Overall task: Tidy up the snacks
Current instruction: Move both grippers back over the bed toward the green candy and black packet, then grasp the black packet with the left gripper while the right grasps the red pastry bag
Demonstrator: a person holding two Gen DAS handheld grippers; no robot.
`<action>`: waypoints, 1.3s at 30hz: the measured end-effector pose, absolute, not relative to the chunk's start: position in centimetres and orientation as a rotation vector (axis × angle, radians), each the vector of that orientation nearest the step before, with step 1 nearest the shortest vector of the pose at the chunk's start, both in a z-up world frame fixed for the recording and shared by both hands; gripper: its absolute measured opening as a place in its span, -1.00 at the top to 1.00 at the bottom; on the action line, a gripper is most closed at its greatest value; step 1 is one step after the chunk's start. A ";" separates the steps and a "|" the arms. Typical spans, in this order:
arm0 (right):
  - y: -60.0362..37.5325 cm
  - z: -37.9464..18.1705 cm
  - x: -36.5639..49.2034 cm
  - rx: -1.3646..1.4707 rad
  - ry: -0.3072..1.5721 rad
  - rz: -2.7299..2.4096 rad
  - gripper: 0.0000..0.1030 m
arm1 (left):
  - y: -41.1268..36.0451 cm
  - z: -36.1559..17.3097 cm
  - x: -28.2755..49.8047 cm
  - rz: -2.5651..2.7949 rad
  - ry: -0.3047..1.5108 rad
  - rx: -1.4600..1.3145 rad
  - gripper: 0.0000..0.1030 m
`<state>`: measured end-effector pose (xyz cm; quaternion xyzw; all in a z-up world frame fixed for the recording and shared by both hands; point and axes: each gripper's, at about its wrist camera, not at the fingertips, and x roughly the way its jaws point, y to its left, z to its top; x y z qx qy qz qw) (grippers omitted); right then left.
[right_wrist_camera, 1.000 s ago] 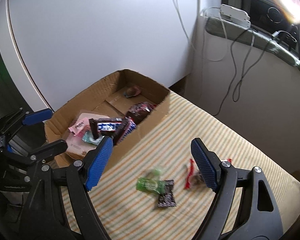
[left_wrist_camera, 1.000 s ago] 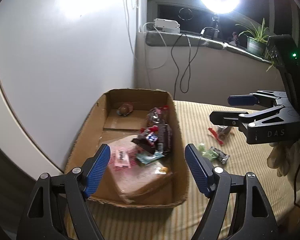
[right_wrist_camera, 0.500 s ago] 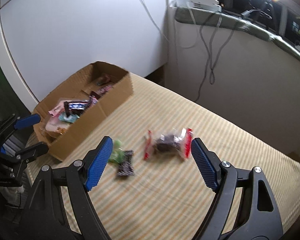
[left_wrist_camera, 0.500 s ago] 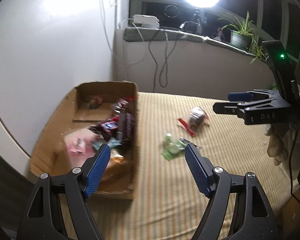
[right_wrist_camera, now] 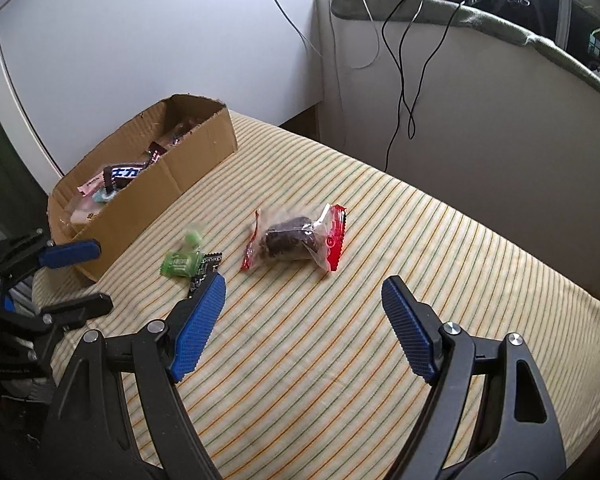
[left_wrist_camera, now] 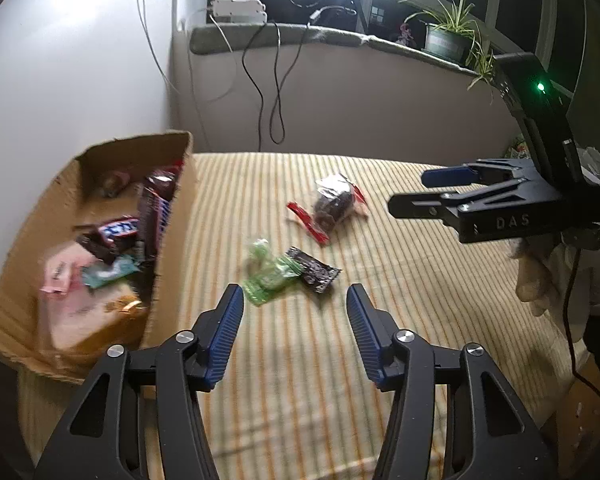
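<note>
While you are holding both tools above the striped surface (right_wrist_camera: 380, 264), neither one is gripping anything; your left tool (left_wrist_camera: 295, 322) is hovering with its blue pads spread wide, just short of the green candy wrapper (left_wrist_camera: 269, 276) and the dark wrapper (left_wrist_camera: 314, 270) that is touching it; your right tool (right_wrist_camera: 303, 324) is likewise standing wide apart, with the clear red-edged packet (right_wrist_camera: 296, 236) holding a dark snack lying ahead of it, between the lines of its two fingers but well clear of the pads. Seen from the right wrist, the green candy wrapper (right_wrist_camera: 179, 263) is lying just beside your left-hand blue pad, and the dark wrapper (right_wrist_camera: 205, 268) is partly hiding behind that pad; the cardboard box (right_wrist_camera: 160, 184) is sitting at the far left edge of the surface, against the white wall, already holding several snacks, among them a chocolate bar (left_wrist_camera: 118, 230) with a blue and white label, a pink packet (left_wrist_camera: 60, 278) and a pale teal wrapper (left_wrist_camera: 110, 274). Three snacks are lying loose outside the box; the red-edged packet (left_wrist_camera: 332, 208) is the one farthest from it.
</note>
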<state>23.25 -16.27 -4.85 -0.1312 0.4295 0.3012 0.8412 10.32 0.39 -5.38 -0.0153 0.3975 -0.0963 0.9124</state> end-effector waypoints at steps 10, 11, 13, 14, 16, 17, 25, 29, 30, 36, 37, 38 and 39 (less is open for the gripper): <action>-13.8 -6.4 26.4 -0.235 0.962 0.680 -0.61 | -0.9 -8.0 12.7 -0.263 0.920 -0.106 0.16; -13.5 -6.7 26.7 -0.238 0.966 0.679 -0.61 | -1.0 -8.3 13.0 -0.267 0.930 -0.115 0.16; -12.7 -7.3 27.3 -0.248 0.977 0.668 -0.61 | -1.1 -8.8 13.7 -0.263 0.948 -0.128 0.16; -12.5 -7.5 27.5 -0.251 0.981 0.665 -0.61 | -1.1 -9.0 14.0 -0.259 0.953 -0.132 0.16; -12.0 -8.1 28.1 -0.250 0.996 0.665 -0.61 | -1.2 -9.3 14.5 -0.253 0.963 -0.143 0.16; -11.8 -8.2 28.3 -0.251 0.999 0.664 -0.61 | -1.3 -9.5 14.9 -0.253 0.967 -0.147 0.15; -11.4 -9.9 29.9 -0.252 1.030 0.645 -0.61 | -1.8 -10.2 16.9 -0.208 0.975 -0.130 0.15; -10.7 -10.7 30.2 -0.266 1.039 0.646 -0.61 | -1.9 -10.3 17.4 -0.194 0.980 -0.112 0.15; -10.6 -10.7 30.2 -0.273 1.034 0.646 -0.61 | -1.9 -10.4 17.6 -0.190 0.979 -0.109 0.15; -10.3 -11.0 29.7 -0.298 1.022 0.645 -0.60 | -2.0 -10.3 17.8 -0.188 0.972 -0.105 0.25; -10.4 -11.0 29.7 -0.302 1.020 0.640 -0.53 | -1.9 -10.3 17.8 -0.189 0.973 -0.105 0.30; -10.5 -10.9 29.7 -0.306 1.017 0.631 -0.44 | -1.9 -10.3 17.8 -0.190 0.971 -0.102 0.38; -10.8 -10.8 29.5 -0.303 1.018 0.628 -0.41 | -2.1 -10.1 17.3 -0.189 0.971 -0.099 0.41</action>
